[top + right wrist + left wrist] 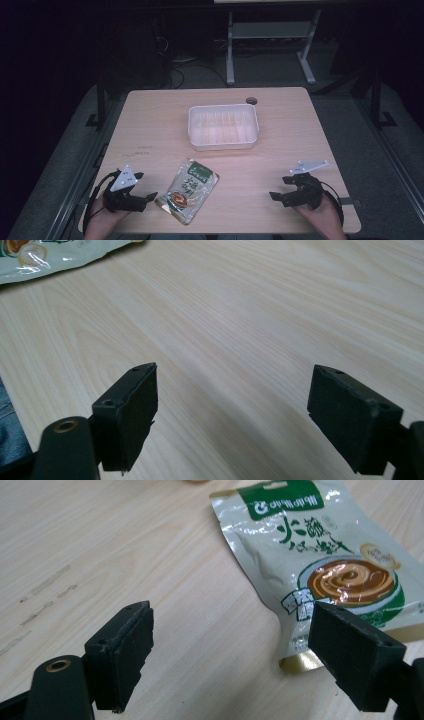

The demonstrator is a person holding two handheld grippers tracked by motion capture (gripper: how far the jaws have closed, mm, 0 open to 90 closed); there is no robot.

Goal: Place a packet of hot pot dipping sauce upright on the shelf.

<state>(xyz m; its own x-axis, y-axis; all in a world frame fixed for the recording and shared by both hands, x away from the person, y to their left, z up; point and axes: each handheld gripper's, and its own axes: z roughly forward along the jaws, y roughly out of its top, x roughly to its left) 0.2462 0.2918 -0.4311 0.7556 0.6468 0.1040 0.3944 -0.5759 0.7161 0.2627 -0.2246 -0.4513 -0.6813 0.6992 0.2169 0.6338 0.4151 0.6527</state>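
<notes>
A food pouch (188, 190) with a green top band and a picture of a brown bowl lies flat near the table's front edge, left of centre. My left gripper (145, 186) stands open just left of it, jaws wide, nothing between them. In the left gripper view the pouch (320, 560) lies ahead and to the right, with its lower corner close to the right jaw. My right gripper (281, 188) is open at the front right over bare wood. An edge of the pouch (55, 255) shows at the top left of the right gripper view.
A clear, empty plastic tray (223, 127) sits at the table's middle, beyond the pouch. The wooden table (150, 125) has a round cable hole (251, 101) near its far edge. Metal frame legs and cables stand on the dark floor behind.
</notes>
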